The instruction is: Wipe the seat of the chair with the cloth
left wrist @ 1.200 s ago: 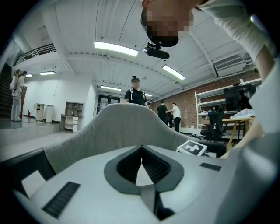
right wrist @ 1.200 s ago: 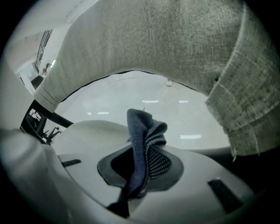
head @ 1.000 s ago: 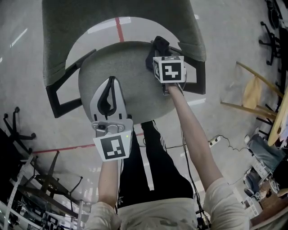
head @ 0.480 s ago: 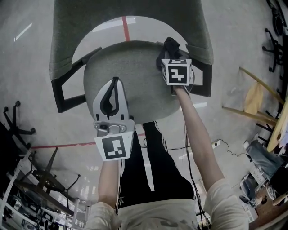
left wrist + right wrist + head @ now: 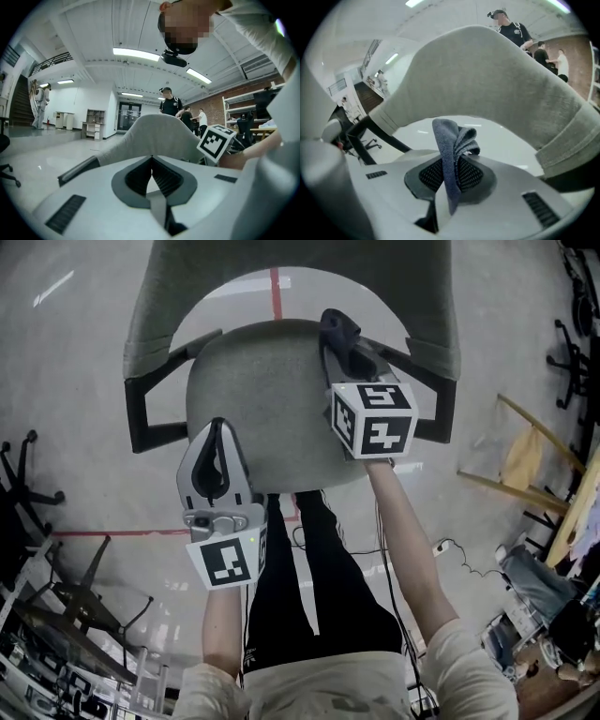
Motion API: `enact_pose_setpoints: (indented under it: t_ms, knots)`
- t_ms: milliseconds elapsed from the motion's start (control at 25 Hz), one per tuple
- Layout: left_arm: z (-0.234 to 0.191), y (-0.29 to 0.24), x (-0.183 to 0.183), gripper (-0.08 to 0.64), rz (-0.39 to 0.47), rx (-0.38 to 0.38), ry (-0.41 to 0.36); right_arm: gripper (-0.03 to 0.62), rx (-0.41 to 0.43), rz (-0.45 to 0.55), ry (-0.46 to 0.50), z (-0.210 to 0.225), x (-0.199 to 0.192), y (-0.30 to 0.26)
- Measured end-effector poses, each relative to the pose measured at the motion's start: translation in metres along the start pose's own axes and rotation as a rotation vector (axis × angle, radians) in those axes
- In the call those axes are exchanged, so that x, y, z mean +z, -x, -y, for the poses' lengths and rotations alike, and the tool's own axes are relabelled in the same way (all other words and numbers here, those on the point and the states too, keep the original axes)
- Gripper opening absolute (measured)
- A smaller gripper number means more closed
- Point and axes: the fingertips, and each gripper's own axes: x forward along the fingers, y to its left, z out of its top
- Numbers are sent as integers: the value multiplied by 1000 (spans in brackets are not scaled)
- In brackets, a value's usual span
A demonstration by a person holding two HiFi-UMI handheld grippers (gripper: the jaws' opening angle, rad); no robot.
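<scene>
The round grey seat (image 5: 272, 399) of the chair (image 5: 427, 324) is sitting in the upper middle of the head view, with a black armrest (image 5: 155, 423) showing at its left.

The right gripper (image 5: 343, 345) is reaching in from the lower right toward the seat's upper right edge. Its jaws are clamping a dark blue cloth (image 5: 337, 329). In the right gripper view, at centre frame, the cloth (image 5: 452, 145) is sticking up in folds from between the closed jaws of the right gripper (image 5: 452, 161). The chair's grey backrest (image 5: 487, 79) is arching across the top of that frame. Whether the cloth is touching the seat cannot be told.

The left gripper (image 5: 217, 425) is hovering over the seat's lower left edge. In its own view, the left gripper (image 5: 151, 159) is holding its jaws together at the tips, with nothing between them. Several people (image 5: 168, 103) are standing far behind, at mid-frame.
</scene>
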Motion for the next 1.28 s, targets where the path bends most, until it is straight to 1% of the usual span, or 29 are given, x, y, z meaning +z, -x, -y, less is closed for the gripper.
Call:
enact_pose_setpoints:
  t_ms: [80, 160, 200, 320, 400, 440, 520, 760, 880, 1000, 1280]
  knots:
    - [-17, 15, 0, 15, -7, 37, -9, 57, 134, 15, -64, -52, 5, 2]
    - [-33, 29, -1, 15, -20, 61, -16, 57, 265, -2, -137, -106, 1, -1]
    - [-41, 34, -1, 15, -27, 71, -21, 57, 317, -19, -160, -131, -4, -3]
    - [-61, 49, 0, 15, -35, 98, -45, 57, 434, -85, -185, -196, -29, -10]
    - [-72, 54, -2, 15, -33, 100, -45, 57, 501, -130, -217, -230, -47, -14]
    - [-76, 56, -3, 15, -33, 100, -39, 57, 522, -151, -230, -243, -56, -17]
    - [-84, 58, -4, 15, -34, 107, -32, 57, 526, -189, -230, -259, -72, -27]
    - [-96, 68, -6, 15, -47, 108, -38, 57, 457, -276, -144, -276, -108, -58]
    - [-102, 70, -11, 15, -56, 121, -33, 57, 439, -295, -133, -277, -113, -69]
    - [-106, 68, -12, 15, -52, 133, -26, 57, 426, -304, -95, -274, -113, -78]
    - [-100, 58, -9, 15, -46, 119, -21, 57, 381, -298, -70, -254, -117, -78]
